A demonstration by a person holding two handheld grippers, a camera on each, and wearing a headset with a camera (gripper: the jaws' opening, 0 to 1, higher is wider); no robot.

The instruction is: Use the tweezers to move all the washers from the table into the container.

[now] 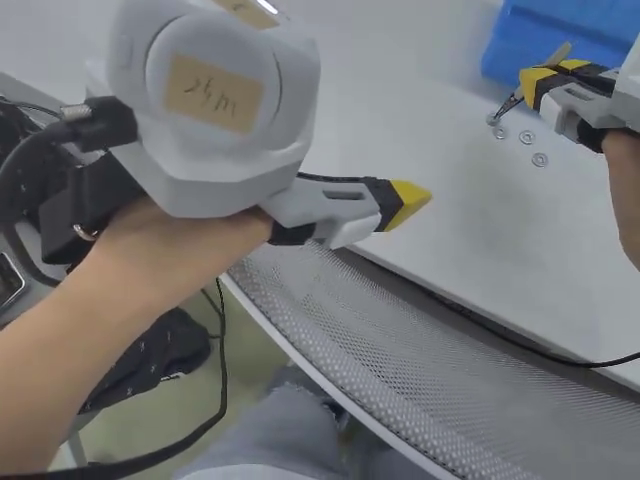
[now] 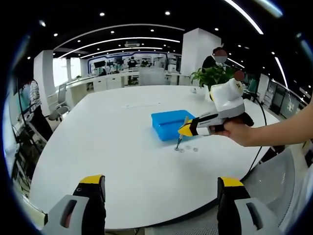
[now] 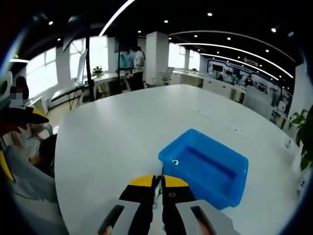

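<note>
- Gripping the tweezers (image 1: 508,105) in my right gripper (image 1: 537,82), jaws pressed together on them, I have the tips down near the bench (image 1: 400,130), just beside the nearest of three washers (image 1: 526,137). My main worry is that the tips skid on the ring and flick it away instead of pinching it.
- The washers lie flat and look thin, so there is little edge to catch. At too shallow an angle, I judge the tips would simply slide over the top.
- The tweezers are slim, so pressing hard into the bench could twist them in my jaws and spoil the aim.
- A weak pinch could drop a washer on the way to the blue container (image 1: 550,40). It sits just beyond the washers, so the carry is short.
- My left gripper (image 2: 161,182) is idle, with its jaws wide apart, off the bench's near edge. It is a risk only if it swings in.
- The washers are small silvery rings, each with a centre hole. They sit in a loose cluster, near one another but apart.
- One washer (image 3: 174,162) already lies inside the container, near a corner.
</note>
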